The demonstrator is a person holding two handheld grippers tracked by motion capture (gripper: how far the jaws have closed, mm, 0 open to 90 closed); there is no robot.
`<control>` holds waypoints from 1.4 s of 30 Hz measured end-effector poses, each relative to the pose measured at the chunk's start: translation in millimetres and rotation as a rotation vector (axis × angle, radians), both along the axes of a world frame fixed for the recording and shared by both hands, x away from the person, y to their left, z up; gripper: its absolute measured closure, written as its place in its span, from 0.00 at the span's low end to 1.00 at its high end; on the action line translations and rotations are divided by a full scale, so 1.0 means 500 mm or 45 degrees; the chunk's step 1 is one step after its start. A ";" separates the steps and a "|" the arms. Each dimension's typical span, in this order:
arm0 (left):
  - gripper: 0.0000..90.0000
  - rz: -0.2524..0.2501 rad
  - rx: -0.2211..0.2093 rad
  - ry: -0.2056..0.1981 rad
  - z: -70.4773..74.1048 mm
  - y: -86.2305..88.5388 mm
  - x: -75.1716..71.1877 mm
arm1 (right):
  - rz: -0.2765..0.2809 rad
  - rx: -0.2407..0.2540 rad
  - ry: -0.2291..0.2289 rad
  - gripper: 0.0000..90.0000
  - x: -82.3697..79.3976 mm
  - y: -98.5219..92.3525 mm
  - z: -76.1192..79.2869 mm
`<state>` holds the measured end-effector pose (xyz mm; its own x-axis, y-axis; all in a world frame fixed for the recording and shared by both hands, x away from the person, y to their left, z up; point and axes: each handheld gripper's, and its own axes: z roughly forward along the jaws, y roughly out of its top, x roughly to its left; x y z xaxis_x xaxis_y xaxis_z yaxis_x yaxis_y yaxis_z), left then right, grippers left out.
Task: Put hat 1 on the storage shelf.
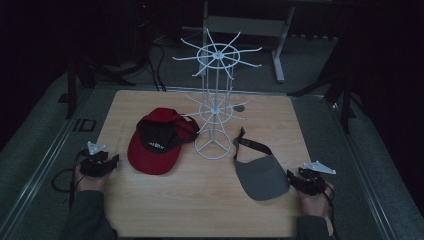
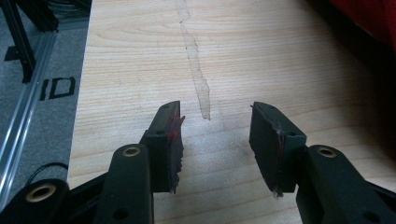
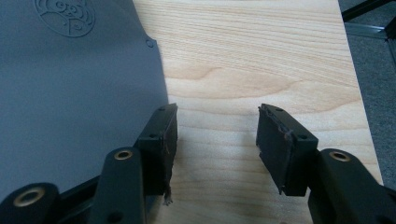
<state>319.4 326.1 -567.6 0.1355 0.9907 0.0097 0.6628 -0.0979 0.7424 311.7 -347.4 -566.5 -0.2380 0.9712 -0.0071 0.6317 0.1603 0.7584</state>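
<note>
R gripper (image 3: 217, 140) open – beside grey visor (image 3: 70, 93) | round embossed logo (image 3: 65, 16), unreadable

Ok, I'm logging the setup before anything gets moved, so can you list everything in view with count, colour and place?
table: one, light wood, centre of the high view.
rack: one, white wire, upright with hook arms, centre of the table.
cap: one, red with a dark inside, left of the rack's base.
visor: one, grey with a black strap, right of the rack's base.
round disc: one, grey, behind the rack; too small to identify.
table frame: one, pale, on the floor beyond the table.
left tool: one, black, open, at the table's left edge.
right tool: one, black, open, beside the visor's right edge.
</note>
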 end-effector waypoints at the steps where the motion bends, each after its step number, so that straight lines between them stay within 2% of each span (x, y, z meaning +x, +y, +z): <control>1: 0.61 -0.001 -0.001 -0.001 0.000 0.000 0.000 | 0.001 0.001 0.000 0.53 0.000 0.000 0.000; 9: 0.61 -0.020 -0.027 -0.017 0.006 -0.002 -0.003 | 0.007 0.000 0.000 0.53 0.000 0.001 0.000; 12: 0.61 -0.036 -0.072 -0.030 0.012 -0.001 -0.005 | 0.009 -0.001 0.001 0.52 0.000 0.001 0.000; 13: 0.61 -0.036 -0.072 -0.030 0.012 -0.001 -0.005 | 0.009 -0.001 0.001 0.52 0.000 0.001 0.000; 15: 0.61 -0.047 -0.112 -0.046 0.019 0.000 -0.006 | 0.011 -0.001 0.002 0.51 0.000 0.001 0.000; 20: 0.61 -0.069 -0.151 -0.067 0.034 0.000 -0.008 | 0.015 -0.001 0.004 0.50 0.000 0.002 0.000; 21: 0.61 -0.086 -0.172 -0.085 0.043 -0.002 -0.008 | 0.017 -0.002 0.004 0.50 0.000 0.002 0.000; 25: 0.61 -0.115 -0.193 -0.110 0.059 -0.008 -0.004 | 0.017 -0.002 0.006 0.48 0.000 0.004 0.000; 30: 0.63 -0.150 -0.206 -0.111 0.067 -0.013 0.004 | 0.018 0.000 0.006 0.48 0.000 0.004 0.000; 32: 0.64 -0.200 -0.216 -0.110 0.073 -0.018 0.010 | 0.021 0.000 0.007 0.47 0.000 0.004 0.000; 34: 0.65 -0.215 -0.225 -0.107 0.074 -0.019 0.013 | 0.021 0.000 0.007 0.47 0.000 0.004 0.000; 35: 0.67 -0.232 -0.245 -0.104 0.076 -0.020 0.018 | 0.021 0.000 0.007 0.47 0.000 0.004 0.000; 42: 0.75 -0.272 -0.260 -0.085 0.085 -0.023 0.027 | 0.026 0.001 0.008 0.46 0.000 0.005 -0.001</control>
<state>333.0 314.5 -525.0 0.3465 0.9223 -0.1712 0.5926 -0.0738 0.8021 311.6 -345.0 -566.7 -0.2578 0.9662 -0.0050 0.6331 0.1728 0.7545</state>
